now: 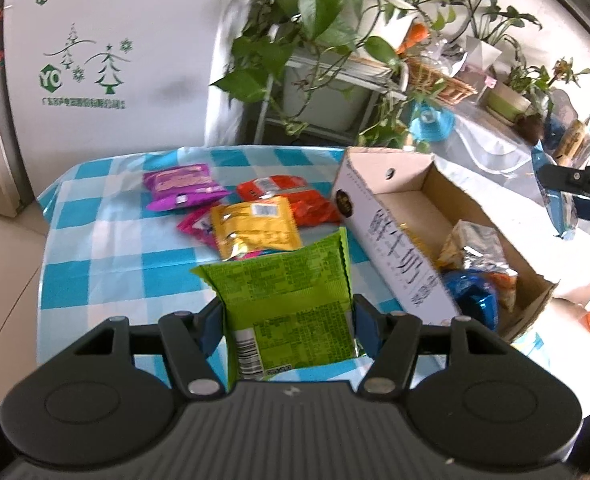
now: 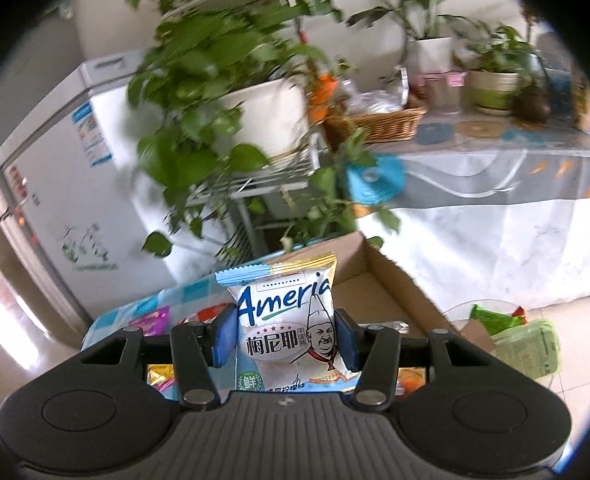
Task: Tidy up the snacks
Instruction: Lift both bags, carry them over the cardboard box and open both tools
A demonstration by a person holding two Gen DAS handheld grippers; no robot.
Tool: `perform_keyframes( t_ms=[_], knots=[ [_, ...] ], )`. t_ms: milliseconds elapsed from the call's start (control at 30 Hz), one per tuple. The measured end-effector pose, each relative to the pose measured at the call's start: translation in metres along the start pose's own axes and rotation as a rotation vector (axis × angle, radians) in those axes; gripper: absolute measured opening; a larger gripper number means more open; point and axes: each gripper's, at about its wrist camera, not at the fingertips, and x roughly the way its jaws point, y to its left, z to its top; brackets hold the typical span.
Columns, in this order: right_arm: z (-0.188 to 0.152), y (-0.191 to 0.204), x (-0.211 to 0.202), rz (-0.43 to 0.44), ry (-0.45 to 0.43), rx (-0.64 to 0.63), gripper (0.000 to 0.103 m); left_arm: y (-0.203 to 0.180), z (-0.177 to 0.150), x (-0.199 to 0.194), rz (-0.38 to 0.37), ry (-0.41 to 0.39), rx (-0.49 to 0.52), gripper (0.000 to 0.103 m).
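My left gripper point(image 1: 287, 320) is shut on a green snack packet point(image 1: 291, 300), held above the checked table point(image 1: 95, 260). Beyond it lie a yellow packet point(image 1: 255, 226), an orange packet point(image 1: 291, 200), a purple packet point(image 1: 183, 186) and a pink packet point(image 1: 197, 226). An open cardboard box point(image 1: 391, 236) stands to the right with several snacks inside point(image 1: 475, 276). My right gripper point(image 2: 283, 338) is shut on a white and blue "Ameria" packet point(image 2: 291, 328), held high over the box point(image 2: 375, 292). It also shows at the far right of the left wrist view point(image 1: 563, 200).
A white freezer point(image 1: 107, 60) stands behind the table. Potted plants on a metal rack point(image 1: 315, 40) are at the back. A side table point(image 2: 495, 184) holds a wicker basket point(image 2: 379, 122) and pots. A green bag point(image 2: 527, 340) lies on the floor at right.
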Motion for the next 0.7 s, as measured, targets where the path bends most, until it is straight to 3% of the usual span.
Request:
perform_keyframes(
  t_ms=[267, 700],
  knots=[
    [0.012, -0.023, -0.001, -0.024, -0.02, 0.045, 0.057, -0.036, 0.019, 0.011, -0.06, -0.021, 0.007, 0.064],
    [0.025, -0.053, 0.024, -0.045, 0.026, 0.162, 0.057, -0.115, 0.05, 0.059, -0.169, -0.015, 0.004, 0.064]
  ],
)
